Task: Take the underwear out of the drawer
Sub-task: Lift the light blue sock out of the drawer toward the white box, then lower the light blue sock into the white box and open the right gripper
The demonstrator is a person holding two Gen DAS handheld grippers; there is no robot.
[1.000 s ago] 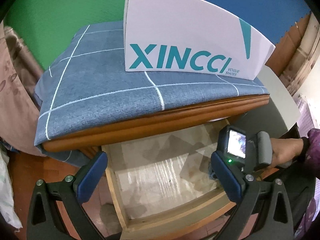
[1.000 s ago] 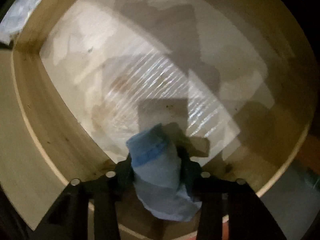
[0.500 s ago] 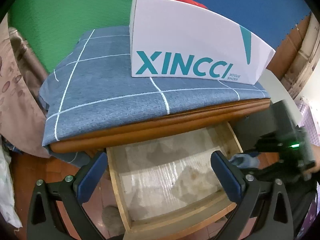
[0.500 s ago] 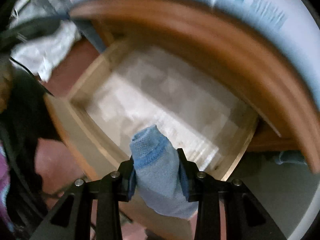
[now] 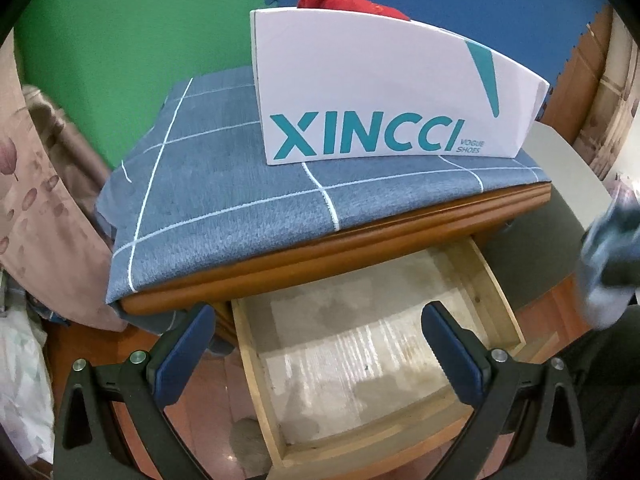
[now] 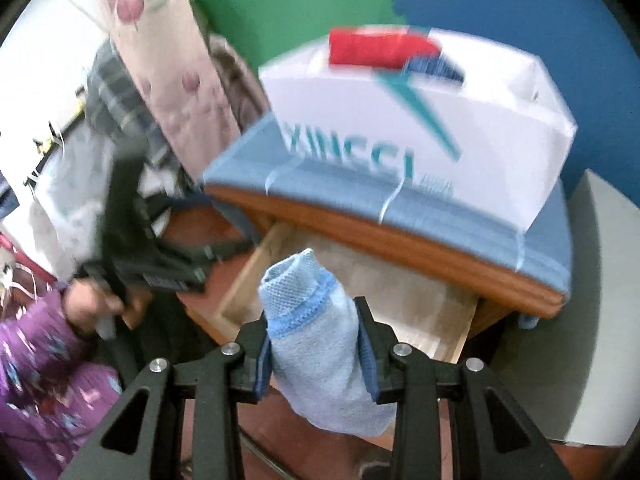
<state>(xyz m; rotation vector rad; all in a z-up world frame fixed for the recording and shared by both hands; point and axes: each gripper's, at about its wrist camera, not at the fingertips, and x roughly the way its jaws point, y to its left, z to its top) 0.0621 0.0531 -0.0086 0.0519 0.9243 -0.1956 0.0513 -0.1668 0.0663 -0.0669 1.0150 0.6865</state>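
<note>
In the left wrist view a pink flowered curtain (image 5: 28,184) hangs at the left edge, soft and folded. Next comes the wooden cabinet (image 5: 320,258), its rounded, glossy orange-brown edge under a blue cloth (image 5: 224,204) of fuzzy weave crossed by thin white lines. On the cloth stands a white cardboard box (image 5: 380,88), smooth, with teal letters, and a red fabric (image 5: 340,0) shows above its top. Below the cabinet edge the drawer (image 5: 256,368) stands pulled out, pale raw wood walls around a shiny, stained liner. The left gripper (image 5: 316,344) hangs over it, its blue-padded jaws spread wide with nothing between them. At the far right edge a blurred pale blue shape shows; I cannot tell its detail there.

In the right wrist view a hand (image 6: 92,304) with a purple patterned sleeve holds the other black tool at the left. In the middle the right gripper (image 6: 316,344) pinches the underwear (image 6: 316,332), a rolled, light blue bundle of mesh-like knit with a darker blue band. The pads press on its sides. It is above the open drawer's front, clear of it. Its long axis runs along the fingers, the banded end pointing away toward the cabinet, the loose end hanging back past the jaws.
</note>
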